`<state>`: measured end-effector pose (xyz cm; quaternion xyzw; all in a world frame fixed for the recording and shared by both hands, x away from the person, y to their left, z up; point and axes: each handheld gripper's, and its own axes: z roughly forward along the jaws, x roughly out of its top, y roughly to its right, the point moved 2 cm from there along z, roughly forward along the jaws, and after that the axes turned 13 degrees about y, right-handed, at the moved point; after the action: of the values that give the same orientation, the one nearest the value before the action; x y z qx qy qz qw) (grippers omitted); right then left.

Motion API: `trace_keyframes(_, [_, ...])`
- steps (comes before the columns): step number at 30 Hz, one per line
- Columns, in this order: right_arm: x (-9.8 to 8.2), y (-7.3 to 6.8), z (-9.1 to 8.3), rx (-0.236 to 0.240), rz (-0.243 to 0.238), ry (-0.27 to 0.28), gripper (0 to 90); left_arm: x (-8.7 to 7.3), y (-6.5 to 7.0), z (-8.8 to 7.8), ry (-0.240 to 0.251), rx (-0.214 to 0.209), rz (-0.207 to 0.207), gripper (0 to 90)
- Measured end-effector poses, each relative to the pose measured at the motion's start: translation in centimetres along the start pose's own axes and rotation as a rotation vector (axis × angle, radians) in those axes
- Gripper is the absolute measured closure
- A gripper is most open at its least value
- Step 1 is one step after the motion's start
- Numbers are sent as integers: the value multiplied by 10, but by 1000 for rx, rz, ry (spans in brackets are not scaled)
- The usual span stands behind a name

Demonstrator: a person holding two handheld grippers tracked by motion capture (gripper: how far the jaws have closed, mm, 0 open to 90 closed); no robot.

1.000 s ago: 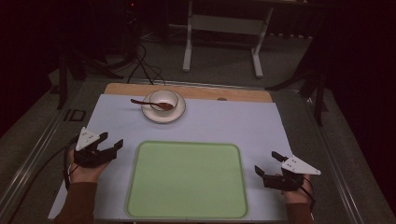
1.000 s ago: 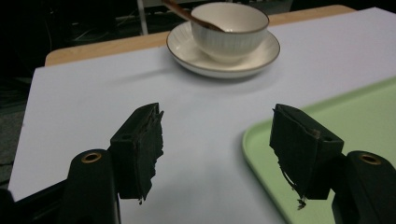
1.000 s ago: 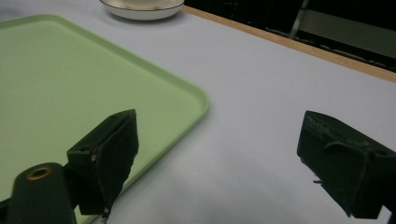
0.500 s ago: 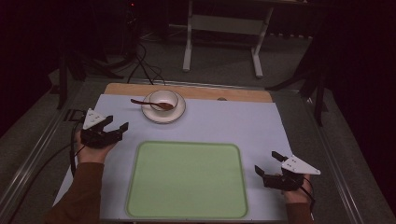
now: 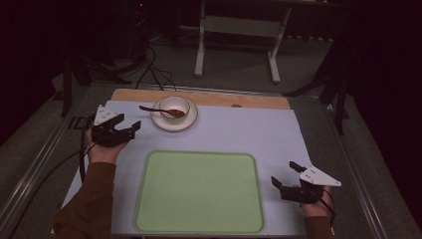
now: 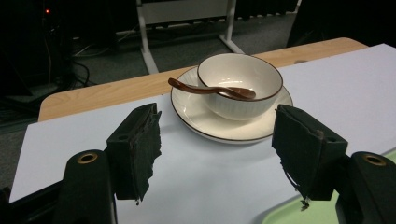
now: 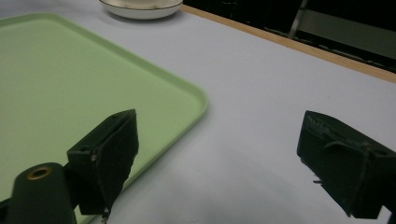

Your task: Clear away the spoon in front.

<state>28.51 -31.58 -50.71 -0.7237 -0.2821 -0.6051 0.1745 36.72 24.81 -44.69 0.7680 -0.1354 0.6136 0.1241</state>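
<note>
From the high view, a pale sheet (image 5: 239, 129) covers most of a wooden table (image 5: 209, 97), and a green tray (image 5: 199, 191) lies empty on its near half. Beyond the tray's far left corner a white bowl (image 5: 174, 106) stands on a white saucer (image 5: 174, 122), with a brown spoon (image 5: 155, 110) resting in the bowl and its handle reaching out over the rim to the left. The left gripper (image 5: 133, 130) is held above the sheet just left of the saucer, jaws spread wide and pointing toward it, holding nothing. The right gripper (image 5: 283, 175) sits near the tray's right edge by the near right corner, jaws also wide apart and empty. The left gripper view brings up what the overhead camera cannot resolve: the bowl (image 6: 240, 84) has a thin dark line round its rim, as does the saucer (image 6: 212, 125), and the spoon (image 6: 212, 89) bridges the bowl's mouth, its scoop against the far inner wall; a corner of the tray (image 6: 280, 215) peeks in at the bottom. The right gripper view looks low across the tray (image 7: 70, 84), showing its raised, rounded lip and the saucer's (image 7: 140, 8) edge at the top.
</note>
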Motion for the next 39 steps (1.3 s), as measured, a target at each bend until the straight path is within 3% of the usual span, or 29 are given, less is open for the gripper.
trace_keyframes(39, [0,0,1,4,-3,-4,125,9,-17,67,-60,32,-30,339])
